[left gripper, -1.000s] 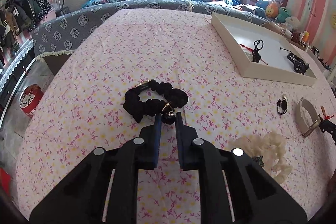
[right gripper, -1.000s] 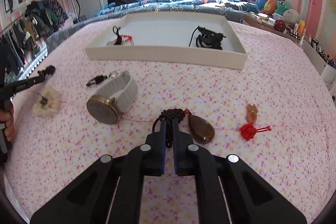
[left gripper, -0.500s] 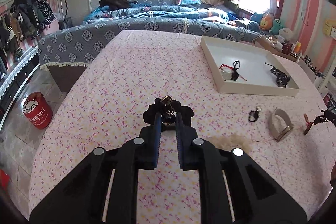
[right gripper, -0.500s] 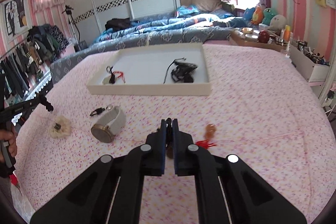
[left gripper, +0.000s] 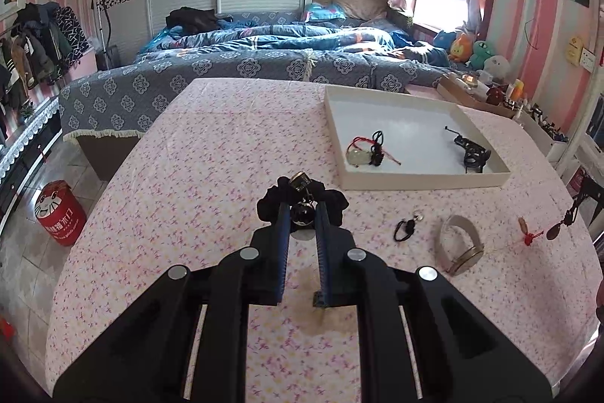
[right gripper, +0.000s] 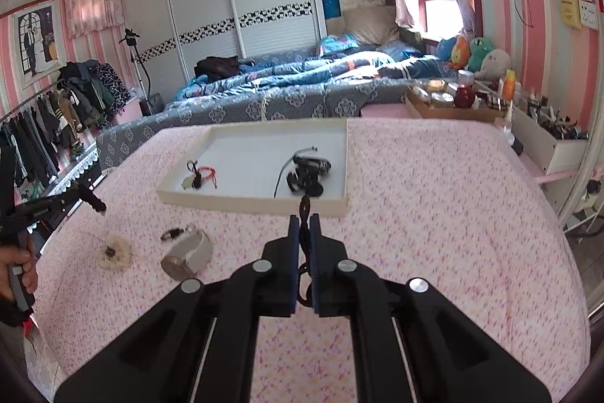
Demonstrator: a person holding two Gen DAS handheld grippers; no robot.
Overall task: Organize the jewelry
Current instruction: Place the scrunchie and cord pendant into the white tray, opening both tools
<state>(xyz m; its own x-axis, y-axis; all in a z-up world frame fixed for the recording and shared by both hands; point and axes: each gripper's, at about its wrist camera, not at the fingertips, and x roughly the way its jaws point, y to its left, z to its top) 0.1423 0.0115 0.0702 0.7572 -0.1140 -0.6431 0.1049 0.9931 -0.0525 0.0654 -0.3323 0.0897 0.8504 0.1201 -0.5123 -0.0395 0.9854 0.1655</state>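
Note:
My left gripper point(left gripper: 302, 210) is shut on a black scrunchie point(left gripper: 334, 203) with a gold charm and holds it above the pink flowered table. My right gripper point(right gripper: 304, 225) is shut on the black cord point(right gripper: 304, 204) of a brown pendant; the pendant point(left gripper: 553, 231) hangs in the air at the right in the left wrist view. A white tray point(left gripper: 341, 153) point(right gripper: 249, 203) at the back holds a red-corded charm point(left gripper: 368, 150) and a black bracelet point(left gripper: 472, 152). A grey-strap watch point(left gripper: 458, 244) point(right gripper: 188, 252), a small black ring piece point(left gripper: 406, 227) and a white scrunchie point(right gripper: 113, 252) lie on the table.
A small red knot charm point(left gripper: 530, 237) lies at the table's right side. A blue bed point(left gripper: 264, 63) stands behind the table. A red canister point(left gripper: 56, 214) sits on the floor at the left. A shelf with small items point(right gripper: 547, 135) is at the right.
Both grippers rose from the table, each with its piece: the left lifted the black scrunchie, the right lifted the pendant by its cord. Both views now show the table from higher up.

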